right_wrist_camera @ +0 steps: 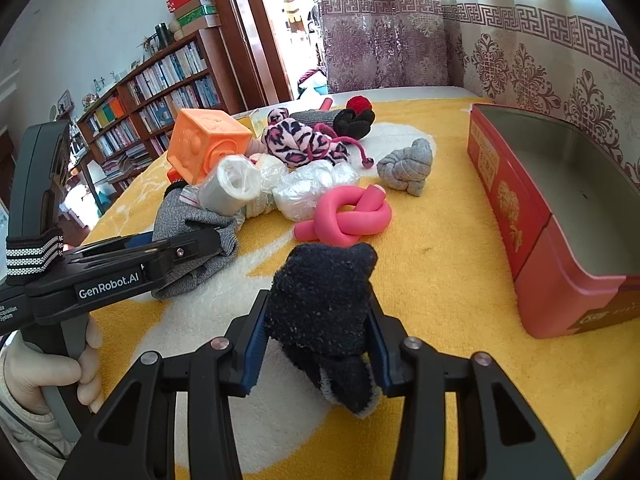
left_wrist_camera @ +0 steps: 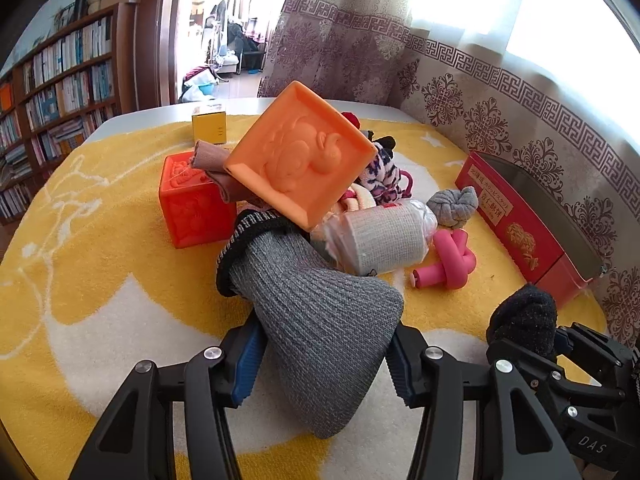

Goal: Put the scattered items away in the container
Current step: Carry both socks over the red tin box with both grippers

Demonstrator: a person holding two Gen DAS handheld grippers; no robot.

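The red tin, open and empty, sits at right of frame. My right gripper clamps a black sock: I should carry it over the rim before releasing. My left gripper pinches a grey sock. Its body reads "GenRobot.AI".

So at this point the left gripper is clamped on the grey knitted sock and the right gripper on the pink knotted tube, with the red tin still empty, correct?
Not quite. The right gripper is clamped on a black fuzzy sock, as the right wrist view shows; the pink knotted tube lies free on the yellow blanket. The left gripper does hold the grey knitted sock, and the red tin looks empty.
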